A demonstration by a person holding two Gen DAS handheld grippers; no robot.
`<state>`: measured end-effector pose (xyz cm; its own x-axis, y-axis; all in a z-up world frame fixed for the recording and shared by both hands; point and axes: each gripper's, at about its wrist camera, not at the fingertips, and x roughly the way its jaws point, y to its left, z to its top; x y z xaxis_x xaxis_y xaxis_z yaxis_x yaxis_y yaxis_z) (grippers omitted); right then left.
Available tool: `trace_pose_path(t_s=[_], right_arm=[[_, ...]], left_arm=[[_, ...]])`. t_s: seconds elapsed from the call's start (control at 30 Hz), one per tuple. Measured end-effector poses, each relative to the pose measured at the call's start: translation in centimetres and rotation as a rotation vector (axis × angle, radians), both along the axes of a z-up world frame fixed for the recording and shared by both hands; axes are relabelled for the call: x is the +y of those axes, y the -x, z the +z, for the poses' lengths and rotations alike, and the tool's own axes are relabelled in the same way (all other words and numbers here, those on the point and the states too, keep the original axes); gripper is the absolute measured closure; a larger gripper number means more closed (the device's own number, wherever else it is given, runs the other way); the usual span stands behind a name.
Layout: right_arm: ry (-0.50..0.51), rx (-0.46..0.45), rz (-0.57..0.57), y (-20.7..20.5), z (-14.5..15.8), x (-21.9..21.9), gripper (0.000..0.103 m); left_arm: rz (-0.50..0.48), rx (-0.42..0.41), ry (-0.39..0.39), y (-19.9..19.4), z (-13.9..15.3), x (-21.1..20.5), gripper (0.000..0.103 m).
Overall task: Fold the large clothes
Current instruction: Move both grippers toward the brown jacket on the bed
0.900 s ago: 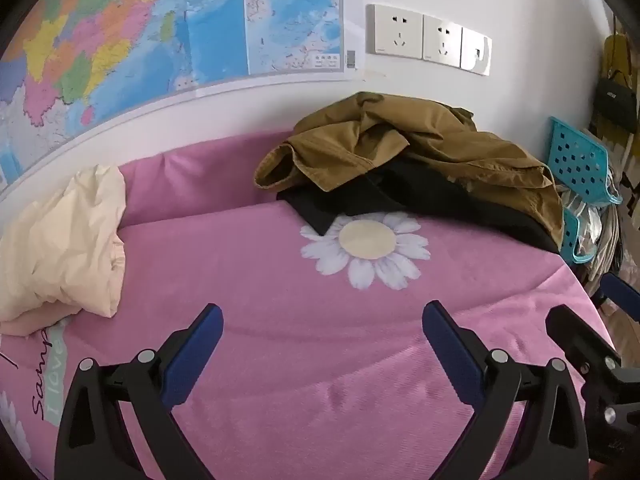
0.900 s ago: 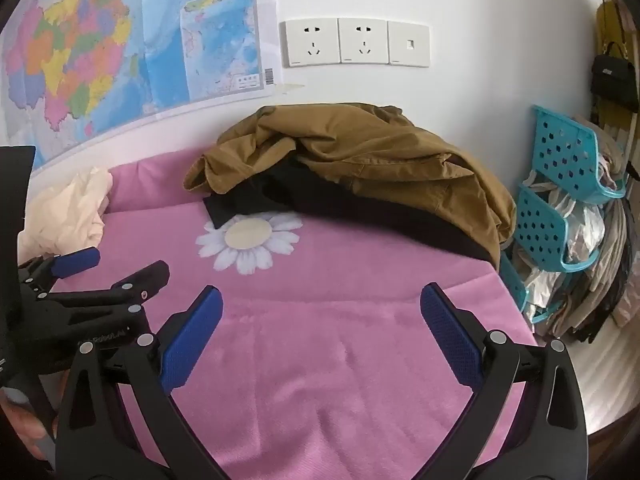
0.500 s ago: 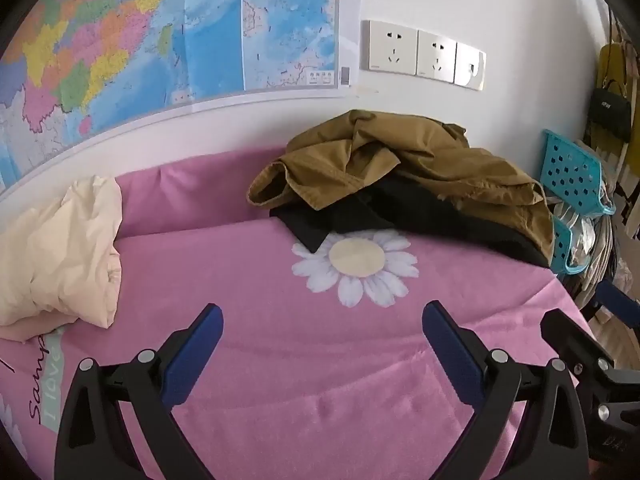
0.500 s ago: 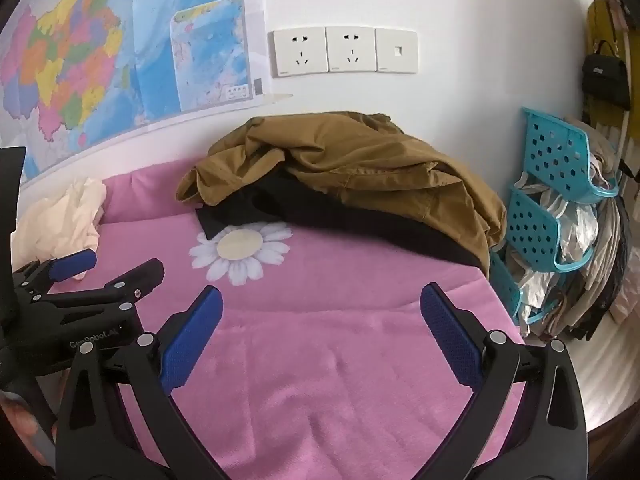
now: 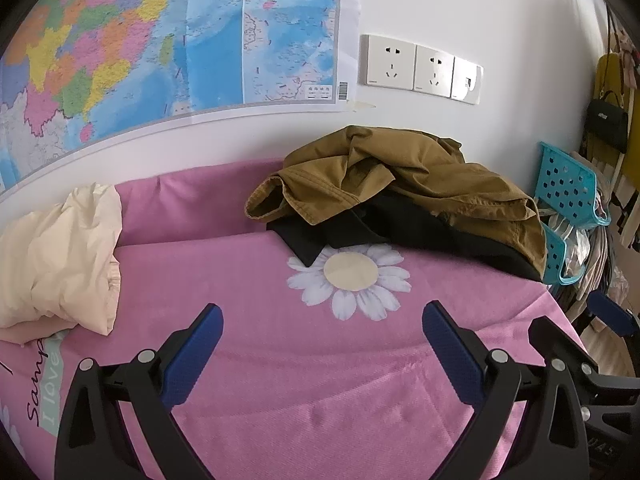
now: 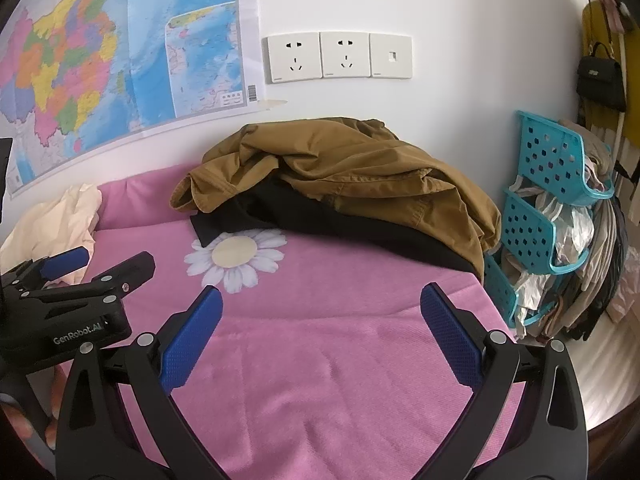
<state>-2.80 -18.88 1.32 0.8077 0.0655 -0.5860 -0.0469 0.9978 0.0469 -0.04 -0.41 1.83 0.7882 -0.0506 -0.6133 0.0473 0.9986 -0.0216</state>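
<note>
Left wrist view: left gripper [image 5: 322, 338] jaws spread wide, nothing between them, above the pink bedspread [image 5: 280, 380]. Brown jacket [image 5: 404, 184] lay crumpled over a black garment [image 5: 400, 228] at the bed's far edge against the wall, just behind the daisy print [image 5: 350, 276]. Cream bedding [image 5: 56, 256] sat at the left edge. Right gripper [image 6: 320, 322] likewise spread, empty.

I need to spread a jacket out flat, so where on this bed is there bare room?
The widest free patch is the pink bedspread in front of the daisy print, ahead of both open hand-held grippers. It is crowded at the back: the brown jacket lies heaped over a black garment, with the cream bundle at the left.
</note>
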Motion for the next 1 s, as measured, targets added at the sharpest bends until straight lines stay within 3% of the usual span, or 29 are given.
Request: trace_pose_path(t_s=[1.0], right_arm=[[-0.006, -0.014, -0.002, -0.33, 0.27, -0.12, 0.005]], left_arm=[[0.002, -0.009, 0.003, -0.19, 0.62, 0.02, 0.006]])
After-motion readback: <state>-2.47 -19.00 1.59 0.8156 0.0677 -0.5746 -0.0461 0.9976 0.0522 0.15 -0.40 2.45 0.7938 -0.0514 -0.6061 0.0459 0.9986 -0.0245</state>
